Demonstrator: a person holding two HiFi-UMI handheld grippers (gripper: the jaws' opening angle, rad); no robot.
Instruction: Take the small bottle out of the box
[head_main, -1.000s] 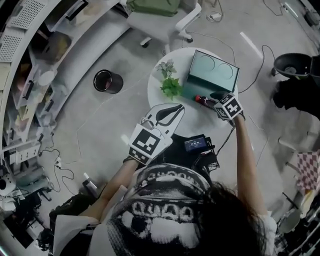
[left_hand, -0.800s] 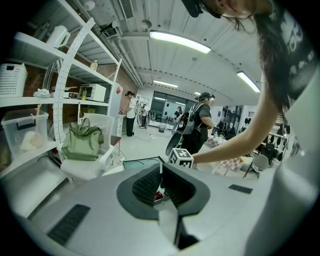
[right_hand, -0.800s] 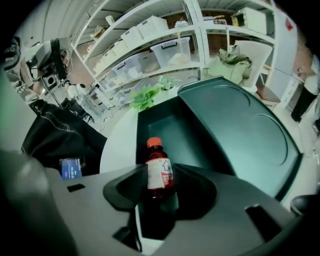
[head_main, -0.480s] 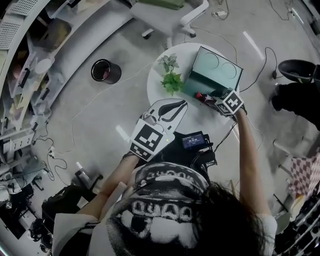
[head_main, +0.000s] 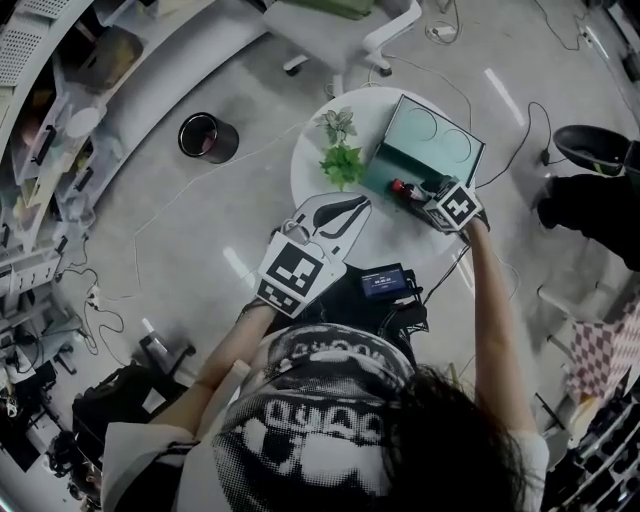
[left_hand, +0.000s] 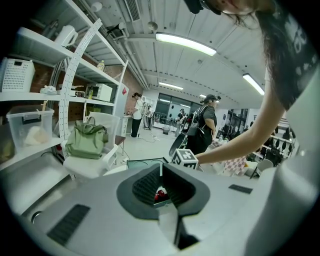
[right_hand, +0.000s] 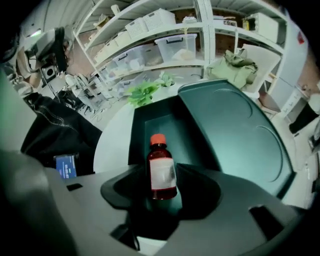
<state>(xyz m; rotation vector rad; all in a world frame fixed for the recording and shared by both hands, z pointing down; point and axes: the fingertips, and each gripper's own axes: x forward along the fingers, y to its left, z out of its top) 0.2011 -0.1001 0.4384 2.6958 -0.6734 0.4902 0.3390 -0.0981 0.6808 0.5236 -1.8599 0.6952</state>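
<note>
Inside box (head_main: 436, 143) — small bottle (right_hand: 162, 172) (red cap)

On your right gripper (right_hand: 162, 184) the jaws have just been opening; the small bottle (right_hand: 162, 172) sits loose between them, box (right_hand: 227, 135) behind.

Lamps: I see long ceiling lamps (left_hand: 185, 42) glowing white; they light the room from above.
Brightness: the room is bright and even, and the floor (head_main: 200, 220) looks pale grey.
Glare: the round white bench (head_main: 308, 180) is almost too bright.
Shadows: they are soft and faint on the floor; the inside of the box (right_hand: 170, 122) is dark.
Bending: all my views curve like a fishbowl, and both gripper views have black corners.
Blur: the left hand-held gripper (left_hand: 160, 172) is fuzzy close to the lens; the small bottle (right_hand: 161, 170) looks a little soft.
Colour: a green smear covers the left edge of the right gripper view.
</note>
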